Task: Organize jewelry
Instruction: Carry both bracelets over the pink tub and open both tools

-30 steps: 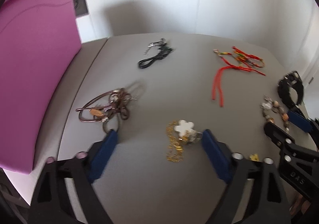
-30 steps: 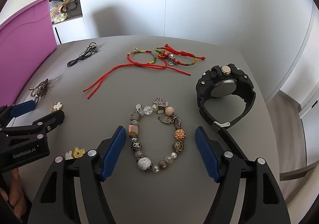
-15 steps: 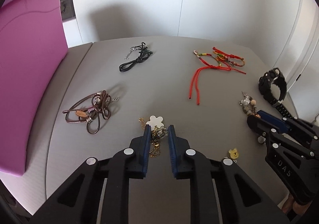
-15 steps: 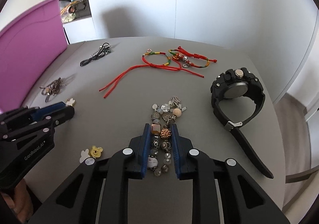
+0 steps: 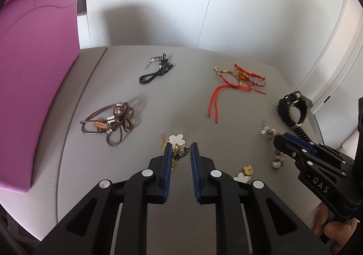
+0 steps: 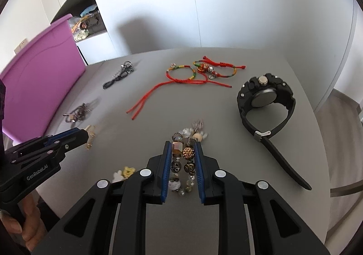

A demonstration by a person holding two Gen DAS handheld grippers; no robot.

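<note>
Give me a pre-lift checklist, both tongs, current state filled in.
1. Left tongs shut on gold chain with white flower charm: ok.
2. Right tongs shut on beaded bracelet, squeezed into two rows: ok.
3. Whole gold chain caught between the pads: cannot tell, part trails outside.
4. Black watch apart from the bracelet: ok.
5. Red cord bracelets apart from both grips: ok.
6. Purple bin open to receive items: cannot tell.

Beside the purple bin [image 5: 34, 87] on the grey table [image 5: 186, 100]: brown cords [image 5: 111, 122], black cord [image 5: 156, 71], red strings [image 5: 231, 87], black watch [image 6: 265, 100].
</note>
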